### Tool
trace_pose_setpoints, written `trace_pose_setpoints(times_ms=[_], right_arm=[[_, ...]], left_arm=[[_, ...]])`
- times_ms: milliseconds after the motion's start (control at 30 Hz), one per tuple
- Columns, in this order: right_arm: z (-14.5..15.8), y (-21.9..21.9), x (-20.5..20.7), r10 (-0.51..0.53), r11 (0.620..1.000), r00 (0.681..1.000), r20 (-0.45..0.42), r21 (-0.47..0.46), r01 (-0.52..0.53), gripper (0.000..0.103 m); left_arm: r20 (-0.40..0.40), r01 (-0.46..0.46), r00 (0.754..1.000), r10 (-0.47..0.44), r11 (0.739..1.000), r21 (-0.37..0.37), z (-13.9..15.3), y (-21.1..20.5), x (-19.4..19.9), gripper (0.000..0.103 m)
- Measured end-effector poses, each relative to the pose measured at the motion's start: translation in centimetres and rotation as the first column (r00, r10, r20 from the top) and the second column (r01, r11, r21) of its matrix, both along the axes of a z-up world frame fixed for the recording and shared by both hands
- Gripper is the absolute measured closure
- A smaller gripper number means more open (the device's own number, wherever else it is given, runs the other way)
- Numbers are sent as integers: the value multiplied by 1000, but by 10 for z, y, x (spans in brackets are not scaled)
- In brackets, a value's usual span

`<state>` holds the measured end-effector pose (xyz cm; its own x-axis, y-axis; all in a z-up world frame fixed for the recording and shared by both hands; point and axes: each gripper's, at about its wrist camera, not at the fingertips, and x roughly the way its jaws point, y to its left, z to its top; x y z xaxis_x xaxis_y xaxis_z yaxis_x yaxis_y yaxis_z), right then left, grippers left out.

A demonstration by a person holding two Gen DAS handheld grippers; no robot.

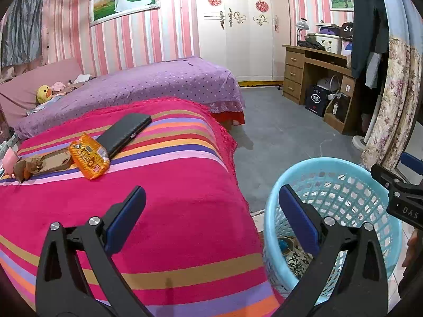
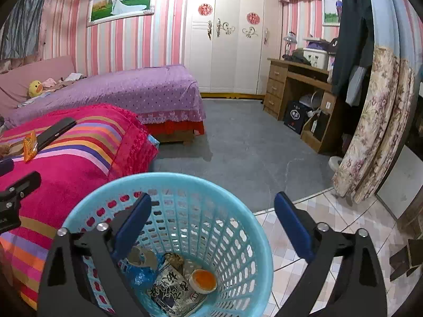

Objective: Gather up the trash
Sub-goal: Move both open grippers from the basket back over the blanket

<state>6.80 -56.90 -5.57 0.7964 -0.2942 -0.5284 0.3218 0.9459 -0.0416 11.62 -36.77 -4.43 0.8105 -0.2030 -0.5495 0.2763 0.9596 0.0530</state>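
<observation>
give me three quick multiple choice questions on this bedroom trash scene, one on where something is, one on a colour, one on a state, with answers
1. Where does the orange snack wrapper lie?
A. in the basket
B. on the striped blanket, against the black case
C. on the grey floor

2. What colour is the trash basket?
A. light blue
B. white
C. pink

3. How does the right gripper stand?
A. shut on a wrapper
B. shut and empty
C. open and empty, above the basket

Answers:
1. B: the left wrist view shows it on the striped blanket, with its far end against the black case.
2. A: both views show a light blue lattice wall and rim.
3. C: its blue pads stand wide apart with nothing between them, and trash already lies at the basket's bottom below.
</observation>
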Motion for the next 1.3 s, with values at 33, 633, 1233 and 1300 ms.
trace_pose_setpoints(times_ms=[33, 633, 1233, 1300], right_arm=[[1, 2, 1, -5, 1000, 1000, 3, 1, 5, 9], [9, 49, 36, -32, 994, 999, 29, 105, 29, 5], [18, 155, 95, 73, 991, 997, 17, 115, -75, 5], [20, 170, 104, 93, 987, 995, 25, 132, -95, 5]], left_arm=[[3, -2, 1000, 2, 1000, -1, 1, 3, 0, 6], [48, -105, 993, 104, 994, 21, 29, 119, 28, 6], [31, -202, 979, 201, 979, 35, 27, 246, 86, 6], [36, -220, 975, 219, 974, 48, 27, 258, 91, 6]])
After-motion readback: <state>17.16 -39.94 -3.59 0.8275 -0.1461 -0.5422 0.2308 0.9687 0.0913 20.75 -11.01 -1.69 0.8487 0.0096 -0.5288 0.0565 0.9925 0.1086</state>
